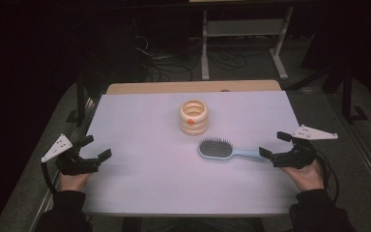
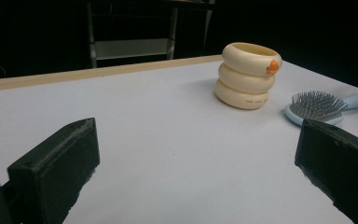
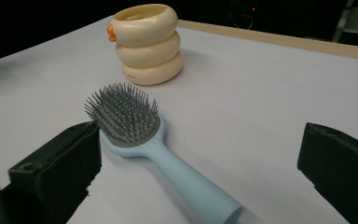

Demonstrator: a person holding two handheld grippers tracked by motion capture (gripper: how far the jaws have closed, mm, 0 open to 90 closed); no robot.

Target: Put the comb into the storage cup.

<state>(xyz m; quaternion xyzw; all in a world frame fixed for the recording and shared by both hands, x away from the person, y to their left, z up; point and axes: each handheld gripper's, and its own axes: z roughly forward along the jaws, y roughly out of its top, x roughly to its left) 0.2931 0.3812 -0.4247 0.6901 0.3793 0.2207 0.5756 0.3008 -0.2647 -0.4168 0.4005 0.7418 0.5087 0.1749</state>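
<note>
The hairbrush (image 1: pixel 216 148) was pale blue with grey bristles. Just beyond it, the ringed holder (image 1: pixel 194 117) was cream with an orange spot. The counter (image 1: pixel 140 169) was pale lilac-white; both tools were black with grey plates.

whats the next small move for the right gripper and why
Probably ease the right gripper forward so its jaws straddle the brush handle, then close. The jaws stand open with the handle's end lying between them on the table, not yet gripped. The left gripper is open and far off.
</note>
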